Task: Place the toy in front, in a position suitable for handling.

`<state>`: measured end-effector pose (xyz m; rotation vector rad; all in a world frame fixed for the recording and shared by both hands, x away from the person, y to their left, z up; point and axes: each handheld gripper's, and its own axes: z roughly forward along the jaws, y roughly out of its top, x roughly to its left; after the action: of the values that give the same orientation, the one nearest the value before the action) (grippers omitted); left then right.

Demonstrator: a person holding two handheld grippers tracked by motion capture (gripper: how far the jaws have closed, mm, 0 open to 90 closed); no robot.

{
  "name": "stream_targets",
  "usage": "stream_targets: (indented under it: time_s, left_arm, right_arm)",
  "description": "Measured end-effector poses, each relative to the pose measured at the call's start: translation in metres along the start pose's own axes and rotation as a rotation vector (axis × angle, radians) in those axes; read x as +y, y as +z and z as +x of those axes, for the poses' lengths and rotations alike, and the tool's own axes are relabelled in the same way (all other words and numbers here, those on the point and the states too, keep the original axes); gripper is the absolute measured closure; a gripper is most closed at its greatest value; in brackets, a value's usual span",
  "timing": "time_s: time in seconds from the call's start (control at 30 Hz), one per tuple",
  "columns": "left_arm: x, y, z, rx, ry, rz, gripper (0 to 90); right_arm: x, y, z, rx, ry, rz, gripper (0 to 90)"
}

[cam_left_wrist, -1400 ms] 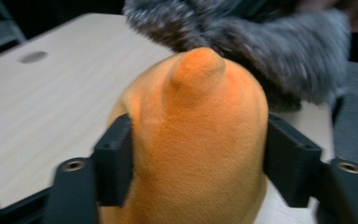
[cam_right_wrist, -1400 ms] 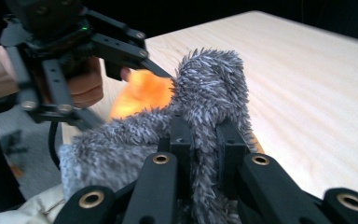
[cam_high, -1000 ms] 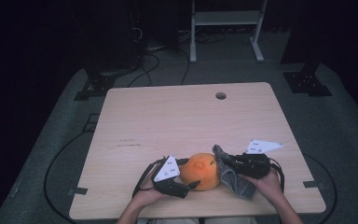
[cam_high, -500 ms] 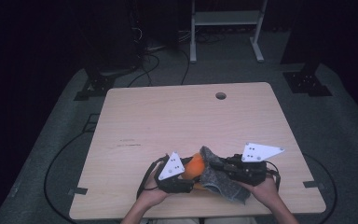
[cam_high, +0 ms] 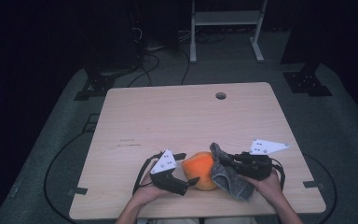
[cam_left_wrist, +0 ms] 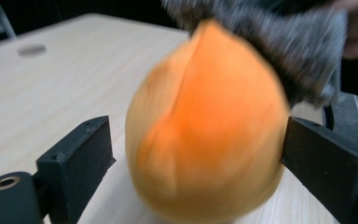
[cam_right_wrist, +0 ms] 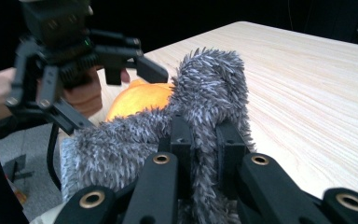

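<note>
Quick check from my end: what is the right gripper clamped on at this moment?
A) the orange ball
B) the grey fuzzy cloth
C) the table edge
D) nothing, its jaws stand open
B: in the right gripper view the right gripper has its two black jaws pinched tight on a fold of the grey fuzzy cloth, while the orange ball sits between the spread jaws of the left gripper.
</note>
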<state>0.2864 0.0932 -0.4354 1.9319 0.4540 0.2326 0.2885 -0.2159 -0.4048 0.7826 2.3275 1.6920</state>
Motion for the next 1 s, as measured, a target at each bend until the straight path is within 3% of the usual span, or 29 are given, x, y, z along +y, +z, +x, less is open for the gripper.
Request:
stream_targets:
  time_s: [0.1,0.13,0.2,0.3,0.43,0.53,0.57,0.67,0.8,0.87,0.97,1.0]
  left_arm:
    - [-0.001,0.007,0.002,-0.04,-0.019,-0.009,8.0]
    - [-0.001,0.007,0.001,-0.052,-0.014,-0.02,13.0]
    - [0.0,0.006,-0.005,-0.019,0.032,-0.04,26.8]
    - [0.011,0.0,-0.01,-0.014,0.031,-0.056,36.7]
    - [0.02,-0.012,-0.009,-0.044,0.005,-0.073,37.0]
    - [0.012,-0.006,-0.007,-0.013,0.0,-0.018,35.7]
    - [0.009,-0.005,-0.006,-0.016,-0.015,-0.03,35.0]
    - [0.01,-0.002,-0.006,0.005,-0.037,-0.041,33.1]
    - [0.01,0.003,-0.007,0.038,-0.039,-0.042,32.1]
    - [0.01,0.003,-0.007,0.041,-0.031,-0.044,28.4]
    - [0.009,0.005,-0.009,0.031,-0.003,-0.029,16.5]
    - [0.008,0.006,-0.011,0.044,0.015,-0.024,21.5]
  right_arm:
    - [0.0,0.0,-0.001,-0.002,0.008,-0.003,80.2]
    - [0.0,-0.001,0.0,-0.006,0.004,-0.004,80.2]
    - [0.001,-0.002,-0.001,-0.01,0.016,-0.012,80.2]
    - [0.003,-0.006,0.0,-0.003,0.03,-0.043,80.2]
    - [0.007,-0.008,0.003,0.014,0.032,-0.067,80.3]
    - [0.002,0.0,0.001,0.0,0.035,-0.026,80.2]
    - [0.0,0.003,0.0,-0.013,0.031,0.002,80.2]
    - [0.0,0.004,0.002,-0.026,0.018,0.006,80.3]
    - [0.006,0.009,0.015,0.004,-0.045,0.011,80.2]
    - [0.007,0.011,0.018,-0.003,-0.065,0.015,80.2]
    - [0.004,0.008,0.009,-0.017,-0.033,0.002,80.2]
    - [0.001,0.006,0.001,-0.038,-0.016,0.001,80.2]
